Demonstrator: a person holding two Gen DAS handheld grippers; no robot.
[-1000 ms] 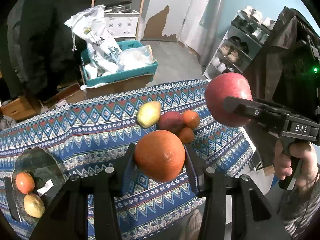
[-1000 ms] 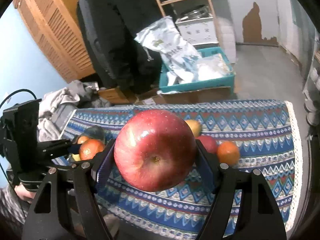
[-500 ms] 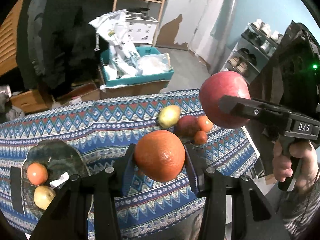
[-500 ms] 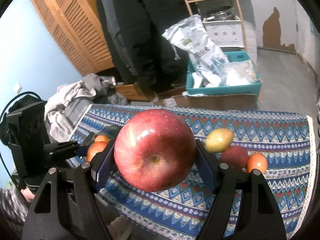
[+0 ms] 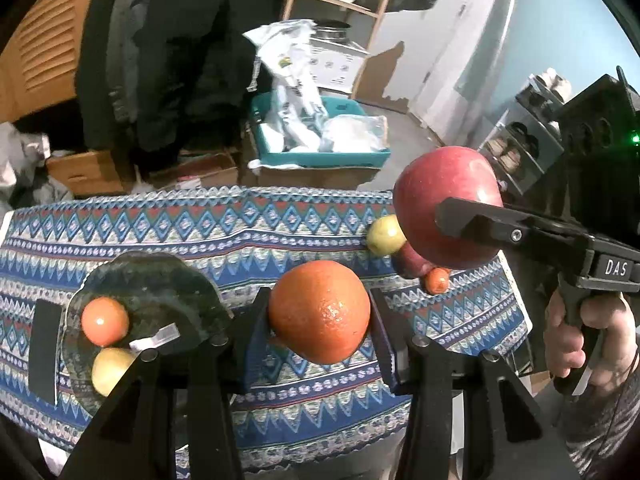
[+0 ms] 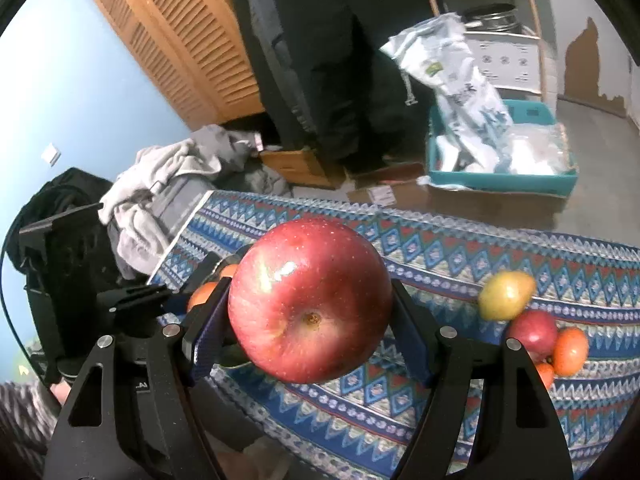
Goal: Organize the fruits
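Left wrist view: both tongs loaded with fruit, in transit toward the glass plate.

The left tongs [image 5: 320,316] pinch an orange [image 5: 319,312] between both pads, carried clear above the worktop [image 5: 240,232], just beside the glass plate [image 5: 160,276]. The right tongs [image 6: 310,304] pinch a red apple [image 6: 310,300] the same way, farther from the plate. The plate carries a small orange fruit [image 5: 105,321] and a yellow fruit [image 5: 110,370]. Remaining fruits [image 5: 404,248] lie clustered well apart from the plate, at the opposite end of the cloth. Step in hand, as judged: transport. The next move calls for lowering the orange onto bare plate area beside the two fruits, then spreading the tongs; the apple follows.
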